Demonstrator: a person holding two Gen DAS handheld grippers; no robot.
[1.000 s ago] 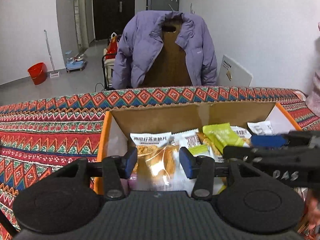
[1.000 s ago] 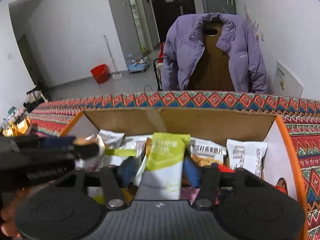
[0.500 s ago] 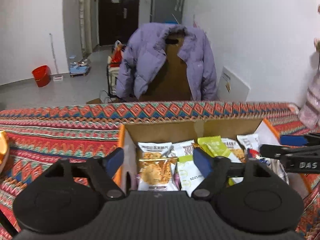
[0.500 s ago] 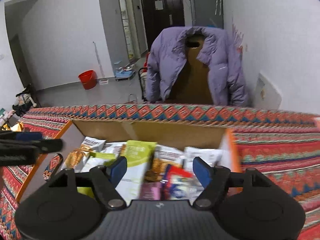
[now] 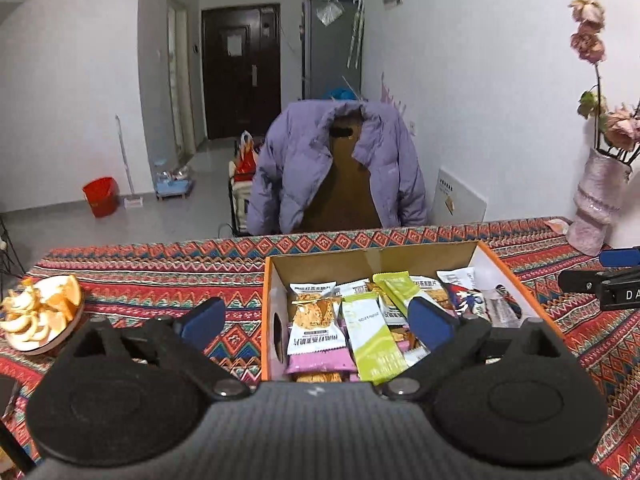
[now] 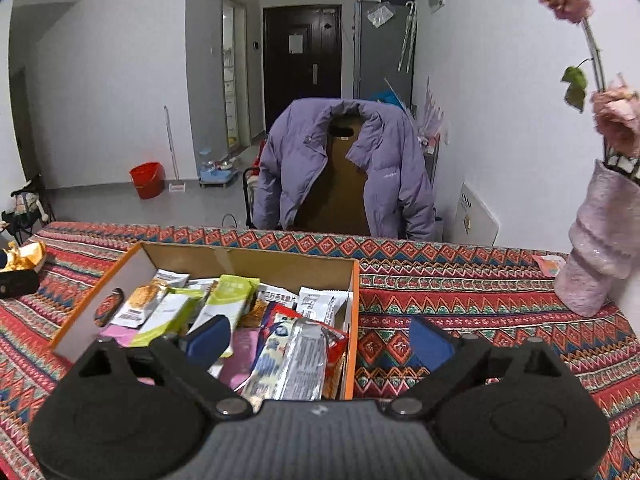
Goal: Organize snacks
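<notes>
Both tongs hanging spread above the snack box, pinching nothing.

The left tongs (image 5: pixel 316 322) are gaping wide over the cardboard box (image 5: pixel 267 300), which is sitting on the patterned counter (image 5: pixel 160 276) at 12 o'clock from them. The right tongs (image 6: pixel 320 340) are standing spread over the box's right wall. Snack packets (image 6: pixel 228 300) are lying heaped inside; a plate of orange pieces (image 5: pixel 40 312) is resting at 9 o'clock, a pink vase (image 6: pixel 600 248) at 2 o'clock.
</notes>
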